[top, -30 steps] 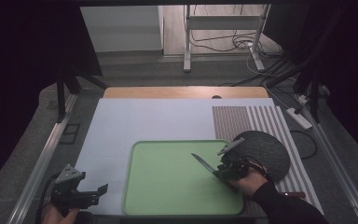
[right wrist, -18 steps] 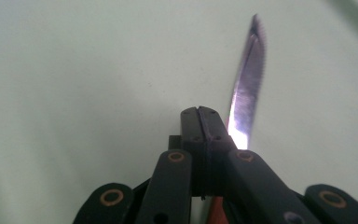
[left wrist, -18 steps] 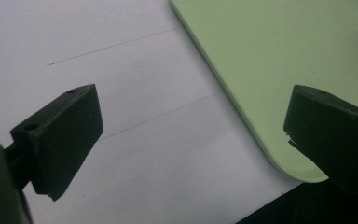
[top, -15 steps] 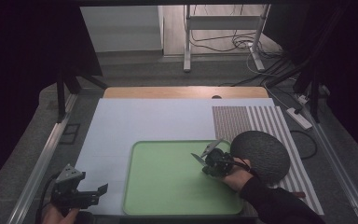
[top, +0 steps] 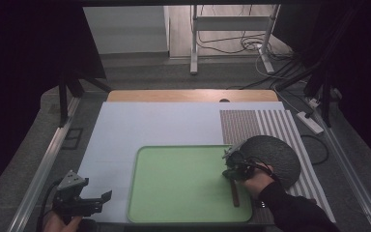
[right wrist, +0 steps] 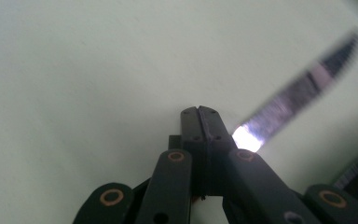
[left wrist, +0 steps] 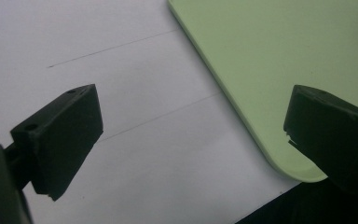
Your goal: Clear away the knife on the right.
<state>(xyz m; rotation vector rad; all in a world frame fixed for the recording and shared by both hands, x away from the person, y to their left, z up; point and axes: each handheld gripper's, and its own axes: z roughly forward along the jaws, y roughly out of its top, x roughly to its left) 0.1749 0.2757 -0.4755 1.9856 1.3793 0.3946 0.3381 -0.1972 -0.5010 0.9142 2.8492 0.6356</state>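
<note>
The worktop is covered by a pale sheet, with a strip of bare wood along its far edge and a striped mat at the far right. On the near half of the sheet lies a green tray, its rounded near corner also showing in the left gripper view. A dark round plate sits on the striped mat, just beside the tray's right edge.

The right gripper hangs over the right part of the tray, next to the plate, held by a hand in a dark sleeve. In the right gripper view its jaws are pressed together and clamp a knife, whose serrated blade sticks out up and to the right over the green surface. In the high view the knife's brown handle points toward the near edge of the tray.

The left gripper rests low at the near left corner of the worktop, well apart from the knife, jaws wide with nothing between them.
</note>
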